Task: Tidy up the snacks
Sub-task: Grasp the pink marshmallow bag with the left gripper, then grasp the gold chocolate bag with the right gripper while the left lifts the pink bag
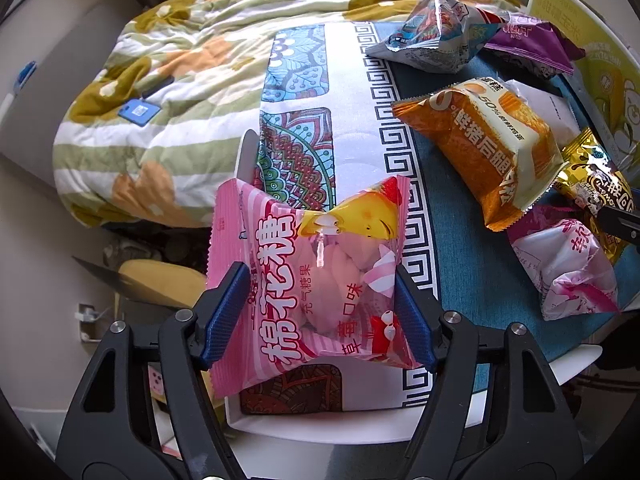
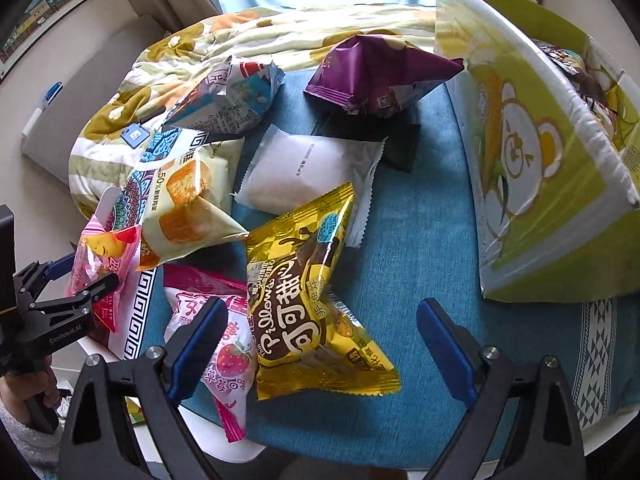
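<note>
The left gripper point(image 1: 320, 312) has its blue pads pressed against both sides of a pink plastic marshmallow packet point(image 1: 316, 284), which sits over the patterned white cardboard box point(image 1: 352, 128); beyond that box lies a floral green-and-orange quilt point(image 1: 160, 92); to the box's right, on the blue woven cloth point(image 2: 420, 240), lie an orange-and-cream cake packet point(image 1: 492, 148), a silver foil pouch point(image 1: 436, 36) and a purple foil pouch point(image 2: 380, 76); the right gripper point(image 2: 320, 340) stands wide apart, gripping nothing, its fingers straddling a yellow foil cocoa-pillow packet point(image 2: 312, 304); beside that packet lie a pink-and-white strawberry packet point(image 2: 224, 356) and a plain white sachet point(image 2: 304, 172); right of the cloth's middle stands a green-and-white carton printed with a bear point(image 2: 532, 168).
</note>
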{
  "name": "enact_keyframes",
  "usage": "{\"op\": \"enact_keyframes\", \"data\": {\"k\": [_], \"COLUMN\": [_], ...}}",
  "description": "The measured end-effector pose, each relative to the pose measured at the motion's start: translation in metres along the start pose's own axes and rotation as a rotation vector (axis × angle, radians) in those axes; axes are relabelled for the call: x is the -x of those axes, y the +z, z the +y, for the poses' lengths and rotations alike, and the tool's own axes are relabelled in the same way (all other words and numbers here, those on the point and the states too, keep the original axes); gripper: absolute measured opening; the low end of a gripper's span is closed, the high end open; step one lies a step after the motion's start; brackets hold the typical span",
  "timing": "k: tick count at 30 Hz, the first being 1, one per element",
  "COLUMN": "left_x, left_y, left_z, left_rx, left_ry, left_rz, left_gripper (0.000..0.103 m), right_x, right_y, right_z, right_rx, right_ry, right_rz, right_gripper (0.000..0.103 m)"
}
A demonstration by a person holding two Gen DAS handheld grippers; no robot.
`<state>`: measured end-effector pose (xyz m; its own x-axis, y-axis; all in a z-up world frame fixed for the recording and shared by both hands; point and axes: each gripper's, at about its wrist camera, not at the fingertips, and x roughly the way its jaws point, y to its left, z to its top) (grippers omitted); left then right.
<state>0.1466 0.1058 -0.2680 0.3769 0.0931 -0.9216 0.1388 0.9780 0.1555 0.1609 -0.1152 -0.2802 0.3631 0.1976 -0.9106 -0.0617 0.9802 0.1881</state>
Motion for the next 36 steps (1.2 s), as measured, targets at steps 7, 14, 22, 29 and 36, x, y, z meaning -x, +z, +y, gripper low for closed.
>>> {"op": "enact_keyframes", "data": {"k": [7, 14, 22, 29, 36], "left_x": [0.006, 0.015, 0.031, 0.067, 0.118], "left_y": [0.001, 0.003, 0.006, 0.022, 0.061], "left_z": [0.002, -0.004, -0.007, -0.002, -0.011], "left_rx": [0.023, 0.028, 0.021, -0.017, -0.115], "left_ry": [-0.037, -0.07, -0.121, -0.164, -0.255], "left_rz": [0.02, 0.015, -0.014, -0.089, -0.222], "left_gripper": [0.064, 0.064, 0.062, 0.062, 0.062], "right_x": [-0.017, -0.021, -0.006, 0.026, 0.086], "right_y": [0.0, 0.0, 0.002, 0.005, 0.008], "right_z": [-0.003, -0.007, -0.002, 0.006, 0.015], "right_rx": [0.023, 0.016, 0.021, -0.003, -0.088], "right_ry": [0.039, 0.107, 0.097, 0.061, 0.054], "right_rz": [0.047, 0.063, 0.027, -0.038, -0.15], "right_gripper": [0.076, 0.057, 0.046, 0.046, 0.046]}}
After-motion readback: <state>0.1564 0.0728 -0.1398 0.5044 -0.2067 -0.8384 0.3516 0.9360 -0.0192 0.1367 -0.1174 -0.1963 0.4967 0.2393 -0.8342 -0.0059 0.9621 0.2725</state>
